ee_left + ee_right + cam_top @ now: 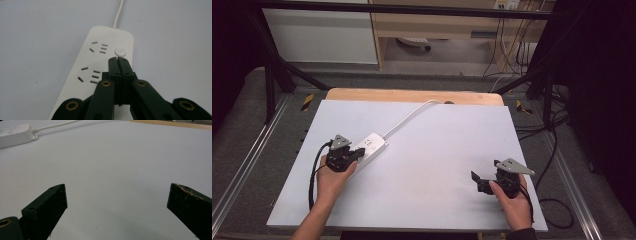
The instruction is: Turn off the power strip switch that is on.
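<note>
Over the power strip (100,65), the left hand-held gripper (117,58) is pressed together; the right hand-held gripper (117,192) is spread wide.

Black grippers (358,154) (grey three-cornered plates)

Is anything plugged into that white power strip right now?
No. In the left gripper view, the power strip's sockets all sit bare, with the shut left hand-held gripper poised just short of its round button.
</note>
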Demonstrator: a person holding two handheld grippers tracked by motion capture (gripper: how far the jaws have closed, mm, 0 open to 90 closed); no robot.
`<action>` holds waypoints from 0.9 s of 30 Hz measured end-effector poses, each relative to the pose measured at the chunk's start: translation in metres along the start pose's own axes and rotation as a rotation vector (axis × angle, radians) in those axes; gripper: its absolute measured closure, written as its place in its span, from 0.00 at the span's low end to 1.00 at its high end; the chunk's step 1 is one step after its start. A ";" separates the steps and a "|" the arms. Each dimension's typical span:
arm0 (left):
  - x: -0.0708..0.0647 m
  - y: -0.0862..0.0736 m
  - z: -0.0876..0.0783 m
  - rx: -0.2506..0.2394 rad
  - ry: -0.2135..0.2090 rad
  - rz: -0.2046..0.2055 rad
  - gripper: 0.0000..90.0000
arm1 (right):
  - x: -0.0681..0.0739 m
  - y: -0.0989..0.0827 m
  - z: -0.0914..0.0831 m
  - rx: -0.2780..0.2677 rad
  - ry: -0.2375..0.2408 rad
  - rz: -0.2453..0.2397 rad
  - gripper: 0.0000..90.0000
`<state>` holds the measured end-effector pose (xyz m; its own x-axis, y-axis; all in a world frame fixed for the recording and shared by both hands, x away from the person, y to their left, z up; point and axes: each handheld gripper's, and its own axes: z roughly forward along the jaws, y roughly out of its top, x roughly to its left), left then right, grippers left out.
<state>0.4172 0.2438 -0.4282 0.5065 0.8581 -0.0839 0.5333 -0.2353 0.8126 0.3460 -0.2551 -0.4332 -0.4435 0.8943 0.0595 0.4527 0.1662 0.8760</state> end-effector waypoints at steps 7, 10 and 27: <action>0.002 0.000 0.000 0.002 0.000 -0.006 1.00 | -0.001 0.000 0.000 0.000 -0.001 0.003 0.04; 0.000 0.000 0.000 0.008 0.002 0.007 1.00 | 0.000 0.000 0.000 0.006 0.002 0.003 0.04; 0.000 -0.002 0.002 0.024 -0.001 0.011 1.00 | 0.000 0.000 0.000 0.009 0.003 0.010 0.04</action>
<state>0.4179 0.2434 -0.4307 0.5133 0.8549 -0.0759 0.5441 -0.2557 0.7991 0.3460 -0.2551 -0.4329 -0.4414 0.8947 0.0693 0.4636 0.1613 0.8712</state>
